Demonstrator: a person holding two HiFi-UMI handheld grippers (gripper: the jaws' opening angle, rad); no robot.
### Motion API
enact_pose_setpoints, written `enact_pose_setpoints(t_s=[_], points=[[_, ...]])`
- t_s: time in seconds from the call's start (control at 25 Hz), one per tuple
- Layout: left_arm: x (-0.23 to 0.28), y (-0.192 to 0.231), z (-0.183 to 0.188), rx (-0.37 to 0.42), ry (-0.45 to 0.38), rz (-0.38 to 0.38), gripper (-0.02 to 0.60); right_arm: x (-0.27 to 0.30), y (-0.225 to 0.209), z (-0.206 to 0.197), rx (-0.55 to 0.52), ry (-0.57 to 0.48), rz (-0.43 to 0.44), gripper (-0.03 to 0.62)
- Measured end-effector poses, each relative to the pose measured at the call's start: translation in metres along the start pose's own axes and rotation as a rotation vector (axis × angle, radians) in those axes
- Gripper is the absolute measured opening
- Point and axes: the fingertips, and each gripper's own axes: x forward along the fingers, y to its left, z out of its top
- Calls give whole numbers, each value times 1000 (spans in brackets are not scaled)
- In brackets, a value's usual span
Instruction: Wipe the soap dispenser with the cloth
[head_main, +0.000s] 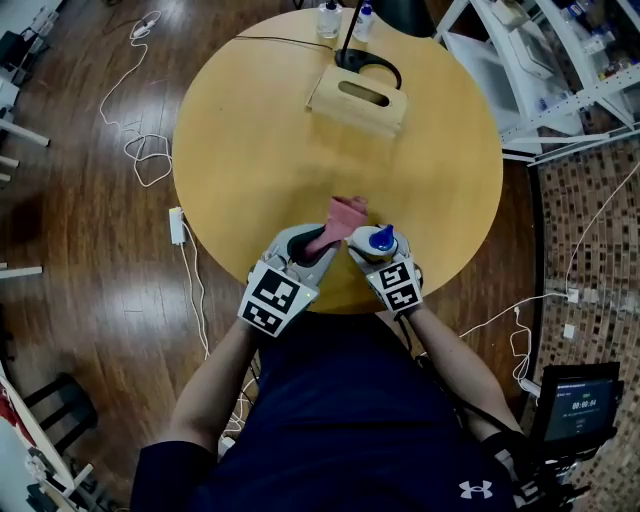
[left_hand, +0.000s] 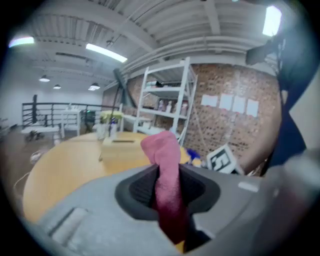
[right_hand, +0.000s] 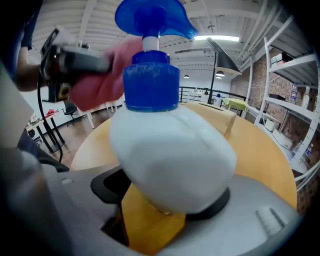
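A white soap dispenser (right_hand: 170, 155) with a blue pump top (head_main: 382, 238) sits between the jaws of my right gripper (right_hand: 167, 197), which is shut on its body, near the front edge of the round wooden table (head_main: 260, 150). My left gripper (head_main: 316, 246) is shut on a pink cloth (left_hand: 165, 170); the cloth (head_main: 346, 217) sticks up out of the jaws, just left of the dispenser. In the right gripper view the cloth (right_hand: 102, 80) hangs blurred beside the pump head. I cannot tell whether cloth and dispenser touch.
A wooden box (head_main: 358, 98) with a slot lies at the far side of the table, behind it a black lamp base (head_main: 366, 62) and two small bottles (head_main: 343, 18). White shelving (head_main: 540, 70) stands to the right. Cables trail on the floor at the left (head_main: 145, 150).
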Motion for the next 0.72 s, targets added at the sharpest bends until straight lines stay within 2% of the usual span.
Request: enact_pose_setpoints(t_s=[0.04,0.12,0.2,0.28,0.36,0.44,0.6,0.64,0.68,0.72], points=[[0,-18,28,67,-31,-69,95,0,2,4,-1,-4,5,324],[12,-54,54,242,0,-191,97,-1,2,6,-7,-5,4,322],[33,-78,47,416,97,-254,97,-1,3,3,-13,5,-2,319],[50,-85,28,507,201,-267,95,1,7,-2,-30,30,1,314],[56,-83,17,496,248,-258,94,2,10,0,-63,40,-2,310],[56,-74,18,465,252,-228,94,2,8,7,-88,28,-11,305],[59,-24,22,393,286,-63,93,2,6,7,-94,22,-17,305],[57,-18,24,377,289,-55,92,3,7,7,-94,24,-17,305],[53,-23,29,359,278,-87,93,3,8,7,-93,26,-16,305],[48,-39,35,345,263,-153,92,4,9,8,-93,28,-14,305]])
